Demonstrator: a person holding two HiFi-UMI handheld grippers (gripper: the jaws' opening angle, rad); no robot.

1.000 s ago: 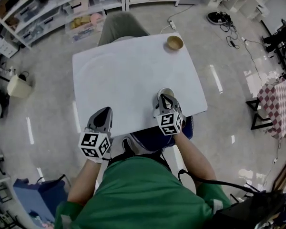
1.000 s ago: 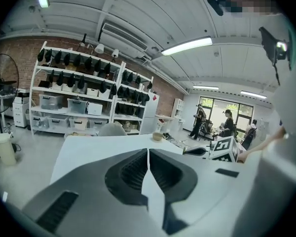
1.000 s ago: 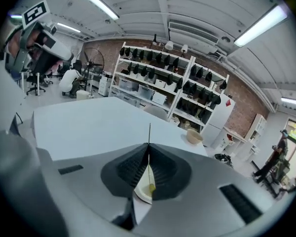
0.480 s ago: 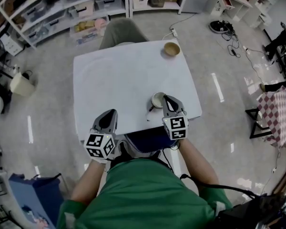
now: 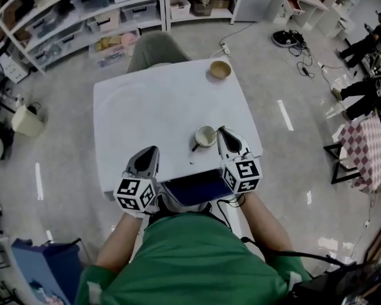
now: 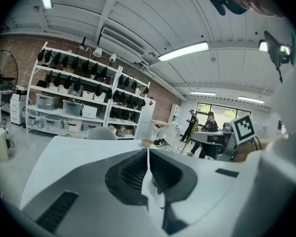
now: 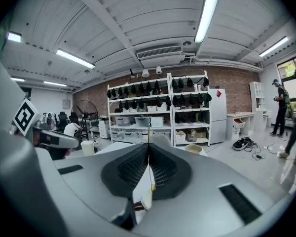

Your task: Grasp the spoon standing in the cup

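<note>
A pale cup (image 5: 205,136) stands on the white table (image 5: 152,100) near its front right edge. The spoon (image 5: 194,147) leans out of the cup toward the front left. My right gripper (image 5: 221,131) lies just right of the cup, apart from it, jaws shut with nothing between them. Its own view also shows the right gripper (image 7: 149,147) shut. My left gripper (image 5: 152,149) rests at the front edge, well left of the cup, and in its own view the left gripper (image 6: 148,152) is shut and holds nothing.
A tan wooden bowl (image 5: 220,69) sits at the table's far right corner. A grey chair (image 5: 153,43) stands behind the table, and shelving (image 5: 82,11) lines the back wall. A dark blue seat (image 5: 193,188) is under the front edge. People stand at the far right.
My right gripper, which covered the cup a second ago, has drawn back to the cup's right side, so cup and spoon now show. The left gripper has barely shifted.
</note>
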